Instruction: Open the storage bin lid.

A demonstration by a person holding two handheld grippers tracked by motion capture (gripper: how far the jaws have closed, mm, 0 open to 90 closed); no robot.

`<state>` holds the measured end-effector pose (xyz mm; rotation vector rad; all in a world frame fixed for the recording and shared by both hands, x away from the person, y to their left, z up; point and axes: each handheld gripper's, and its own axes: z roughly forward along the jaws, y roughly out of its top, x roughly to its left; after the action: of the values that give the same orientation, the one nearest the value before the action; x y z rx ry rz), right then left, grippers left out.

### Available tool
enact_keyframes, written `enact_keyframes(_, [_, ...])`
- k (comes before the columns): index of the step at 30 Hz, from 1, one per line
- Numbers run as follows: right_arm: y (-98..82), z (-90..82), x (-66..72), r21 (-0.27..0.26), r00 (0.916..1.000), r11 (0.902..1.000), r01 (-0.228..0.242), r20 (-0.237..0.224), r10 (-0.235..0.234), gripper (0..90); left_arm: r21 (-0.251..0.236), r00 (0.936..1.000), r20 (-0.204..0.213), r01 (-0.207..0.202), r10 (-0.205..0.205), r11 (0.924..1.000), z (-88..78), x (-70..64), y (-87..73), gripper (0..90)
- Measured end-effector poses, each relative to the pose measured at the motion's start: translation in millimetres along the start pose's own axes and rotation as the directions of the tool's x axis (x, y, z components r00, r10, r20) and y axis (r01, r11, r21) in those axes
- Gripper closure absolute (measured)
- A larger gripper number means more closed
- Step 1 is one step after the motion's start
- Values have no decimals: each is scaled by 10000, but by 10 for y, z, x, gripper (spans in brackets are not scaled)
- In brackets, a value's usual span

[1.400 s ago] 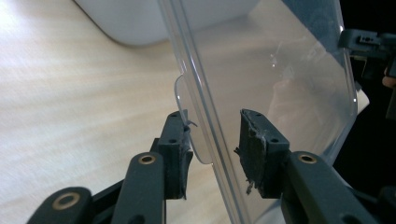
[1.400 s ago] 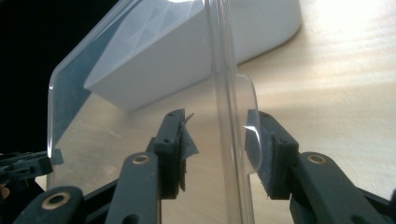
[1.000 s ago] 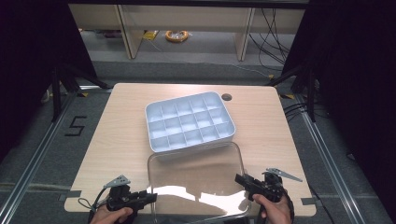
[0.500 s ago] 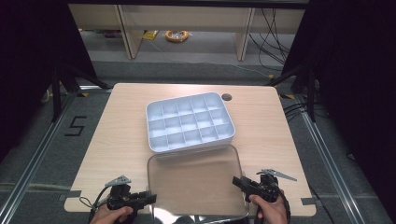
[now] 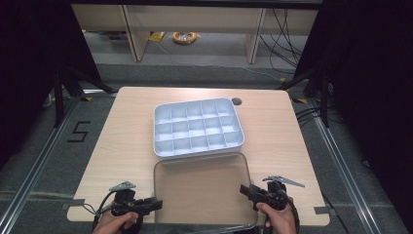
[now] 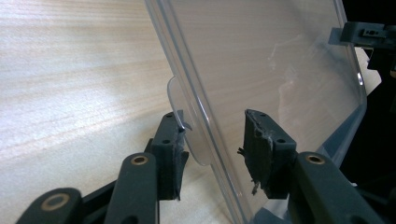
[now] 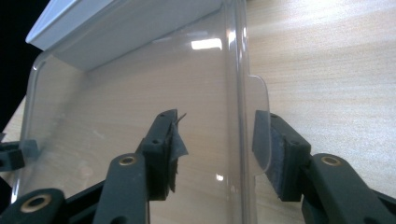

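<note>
Since the earlier frame, both grippers' jaws have been opening around the lid's side tabs, and the lid has settled flat on the table.

High view: one clear lid (image 5: 202, 187), rectangular with rounded corners, lies at 6 o'clock on the wooden table (image 5: 124, 131), its far edge touching one white tray (image 5: 197, 127) of fifteen compartments at centre. The left gripper (image 5: 155, 204) sits at 7 o'clock, the right gripper (image 5: 244, 190) at 5 o'clock.

Left gripper view: jaws apart, straddling the lid's rim and rounded tab, one pad touching it, the other clear.

Right gripper view: jaws apart around the opposite tab, one pad touching it, the other clear.
</note>
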<state>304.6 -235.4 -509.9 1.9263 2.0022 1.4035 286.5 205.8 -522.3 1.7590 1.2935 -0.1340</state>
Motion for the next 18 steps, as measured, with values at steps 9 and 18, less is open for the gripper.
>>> enact_keyframes(9, [0, 34, 20, 56, 9986, 9986, 518, 143, -519, 488, 12, 9996, 10, 275, -275, 9996, -4, 49, 57, 583])
enact_keyframes(18, [-21, 50, 104, 343, 9964, 9964, 776, 327, -788, 471, -199, 9992, -259, 302, -307, 9993, -42, 97, 96, 584])
